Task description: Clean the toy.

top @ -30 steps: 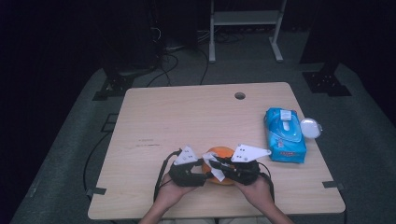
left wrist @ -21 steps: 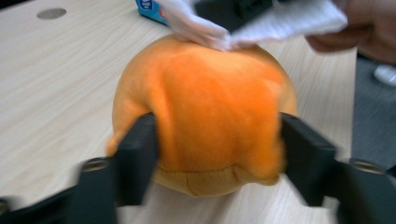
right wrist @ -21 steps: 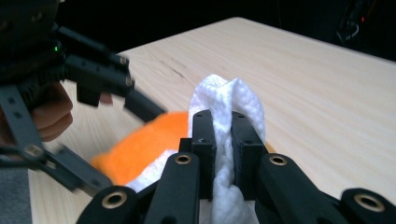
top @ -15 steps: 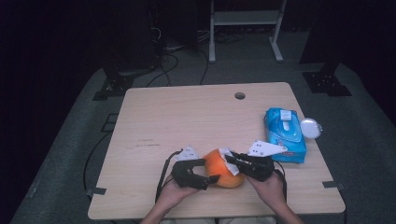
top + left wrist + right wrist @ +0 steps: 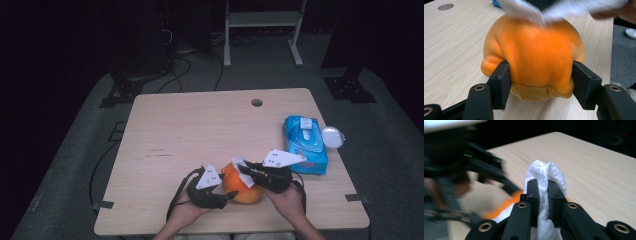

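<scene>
An orange plush toy (image 5: 245, 190) lies near the front edge of the wooden table (image 5: 200, 125). My left gripper (image 5: 229, 194) comes at it from the left. In the left gripper view its jaws have just been closing, and the pads (image 5: 501, 82) now press into both sides of the plush toy (image 5: 536, 50). My right gripper (image 5: 243, 168) reaches over the toy from the right, shut on a folded white wipe (image 5: 544, 171) that rests on top of the toy. In the right gripper view the right gripper (image 5: 543, 192) pinches the wipe tightly, and the left gripper (image 5: 481, 167) shows blurred beyond it.
A blue pack of wipes (image 5: 305, 145) lies at the table's right edge, with a small white round lid (image 5: 332, 136) beside it. A cable hole (image 5: 257, 102) sits at the far middle. Cables and a metal frame stand on the floor behind.
The right gripper with the wipe has slid rightward across the plush toy, uncovering more orange. The left hand has stayed in place beside the toy.
</scene>
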The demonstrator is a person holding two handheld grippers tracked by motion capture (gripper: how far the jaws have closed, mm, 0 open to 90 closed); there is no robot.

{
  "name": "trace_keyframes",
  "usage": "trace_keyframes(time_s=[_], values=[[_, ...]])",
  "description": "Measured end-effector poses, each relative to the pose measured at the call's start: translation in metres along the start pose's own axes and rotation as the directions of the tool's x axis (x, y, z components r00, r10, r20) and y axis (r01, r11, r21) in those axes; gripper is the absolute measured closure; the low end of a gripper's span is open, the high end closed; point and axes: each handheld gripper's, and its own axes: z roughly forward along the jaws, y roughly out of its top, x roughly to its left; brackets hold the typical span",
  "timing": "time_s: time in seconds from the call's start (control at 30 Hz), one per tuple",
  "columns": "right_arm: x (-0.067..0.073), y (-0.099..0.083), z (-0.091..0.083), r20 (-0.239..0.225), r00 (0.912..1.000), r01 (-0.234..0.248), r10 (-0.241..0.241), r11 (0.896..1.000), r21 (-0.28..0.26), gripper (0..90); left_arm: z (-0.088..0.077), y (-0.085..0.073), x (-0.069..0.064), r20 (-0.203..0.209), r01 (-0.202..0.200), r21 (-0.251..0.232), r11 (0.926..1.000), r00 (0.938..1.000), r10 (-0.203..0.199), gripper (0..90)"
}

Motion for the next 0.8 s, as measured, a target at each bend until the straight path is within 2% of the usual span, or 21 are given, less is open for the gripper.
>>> trace_keyframes(time_s=[0.07,0.13,0.2,0.23,0.27,0.3,0.37,0.4,0.47,0.53,0.63,0.7,0.73,0.8], values=[[-0.010,-0.007,-0.004,0.005,0.9989,-0.046,0.046,0.999,-0.004,81.4,0.000,-0.001,0.002,0.011,0.012,0.002,0.9999,0.9999,-0.012,38.0],[-0.006,-0.009,-0.004,-0.005,0.9985,-0.054,0.054,0.998,-0.011,81.4,0.000,-0.001,0.002,0.011,0.009,0.007,0.9999,0.9999,-0.009,38.1],[-0.001,-0.008,-0.003,-0.024,0.9987,-0.045,0.045,0.999,-0.016,81.3,0.001,-0.002,0.003,0.000,0.012,0.022,0.9997,0.9999,-0.012,38.2],[0.012,-0.006,0.002,-0.094,0.9956,0.008,-0.009,1.000,-0.019,81.2,0.001,-0.005,0.005,-0.023,0.006,0.051,0.9987,0.9997,-0.005,38.1],[0.012,-0.006,0.002,-0.094,0.9956,0.008,-0.009,1.000,-0.019,81.2,0.001,-0.005,0.005,-0.023,0.006,0.051,0.9987,0.9997,-0.005,38.1],[0.019,-0.006,0.007,-0.093,0.9933,0.071,-0.070,0.997,0.006,81.3,0.001,-0.009,0.009,-0.026,0.011,0.069,0.9976,0.9996,-0.009,38.1],[0.017,-0.007,0.007,-0.092,0.9939,0.062,-0.061,0.998,0.013,81.3,0.001,-0.010,0.011,-0.024,0.026,0.069,0.9973,0.9994,-0.024,38.2],[0.006,-0.009,0.004,-0.061,0.9974,0.040,-0.039,0.999,0.017,81.3,0.000,-0.011,0.014,-0.025,0.040,0.074,0.9965,0.9990,-0.038,38.3],[-0.004,-0.013,-0.001,-0.031,0.9992,0.026,-0.026,0.999,0.024,81.3,-0.001,-0.013,0.016,-0.006,0.051,0.067,0.9964,0.9987,-0.050,38.0],[-0.010,-0.018,-0.003,-0.030,0.9995,0.011,-0.010,0.999,0.031,81.3,-0.002,-0.013,0.017,0.008,0.060,0.058,0.9965,0.9982,-0.060,35.0],[-0.011,-0.019,-0.003,-0.022,0.9997,0.009,-0.009,1.000,0.026,81.3,-0.008,-0.006,0.016,0.019,0.051,-0.016,0.9986,0.9985,-0.051,27.8],[-0.010,-0.020,0.001,-0.058,0.9982,-0.009,0.010,1.000,0.013,81.3,-0.009,-0.002,0.016,0.030,0.055,-0.051,0.9972,0.9981,-0.054,24.2],[-0.006,-0.020,0.004,-0.076,0.9971,0.000,0.000,1.000,0.009,81.3,-0.009,0.000,0.015,0.028,0.049,-0.060,0.9970,0.9985,-0.047,23.7],[0.004,-0.019,0.011,-0.103,0.9943,0.030,-0.029,0.999,0.014,81.1,-0.005,-0.001,0.013,0.001,0.021,-0.029,0.9994,0.9998,-0.021,26.5]])
